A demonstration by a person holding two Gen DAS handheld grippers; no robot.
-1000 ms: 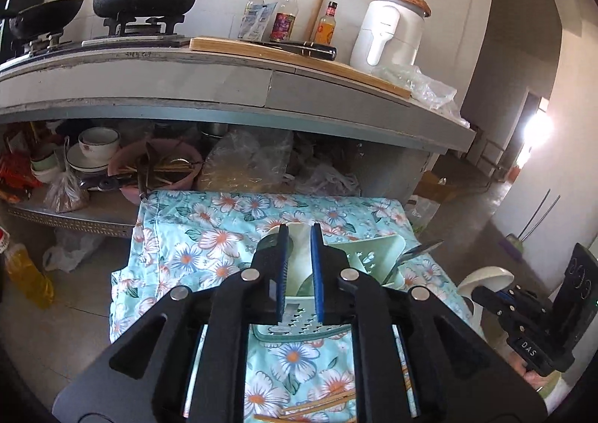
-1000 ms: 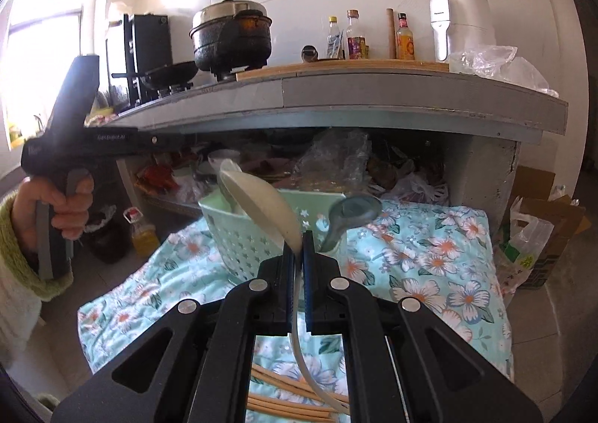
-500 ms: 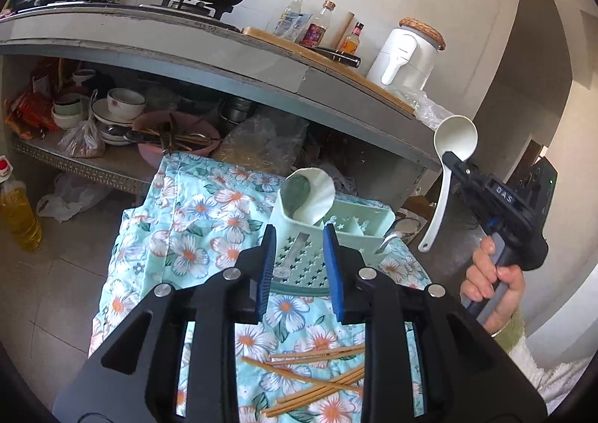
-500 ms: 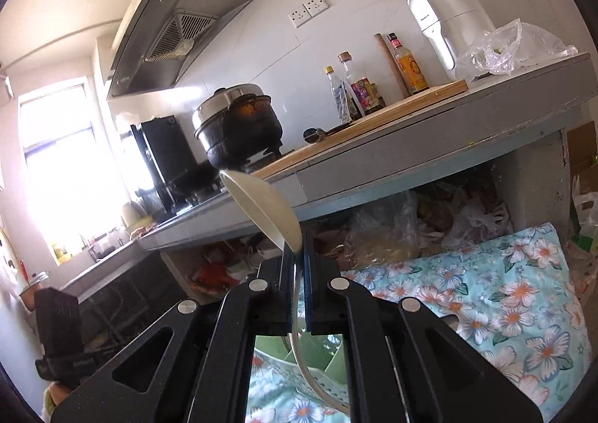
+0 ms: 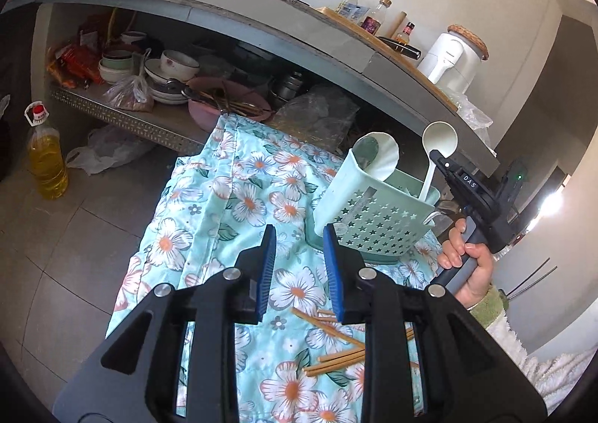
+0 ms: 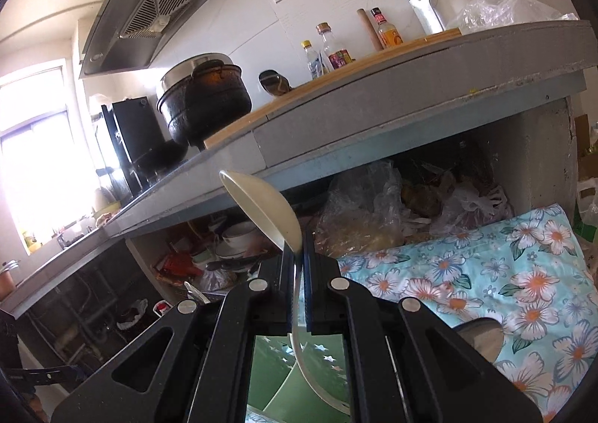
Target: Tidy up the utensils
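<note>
A pale green star-holed basket (image 5: 373, 215) stands on the floral cloth (image 5: 239, 198) and holds a white scoop (image 5: 381, 157). My right gripper (image 5: 438, 157) (image 6: 297, 249) is shut on the handle of a white ladle (image 5: 439, 139) (image 6: 261, 206). The ladle's bowl points up and its handle end hangs down inside the basket (image 6: 276, 367). My left gripper (image 5: 299, 236) is open just left of the basket's near corner, with nothing between its blue pads. Several wooden chopsticks (image 5: 336, 342) lie on the cloth below it.
A grey counter (image 5: 261, 23) overhangs the cloth, with a black pot, bottles and a white appliance on it. The shelf beneath holds bowls (image 5: 175, 66) and bags. An oil bottle (image 5: 46, 157) stands on the tiled floor at left. A hand (image 5: 467, 258) grips the right tool.
My left jaws have widened and the gripper has drawn back and down to the basket's left. The right gripper carried the ladle over the basket, and its handle now hangs inside.
</note>
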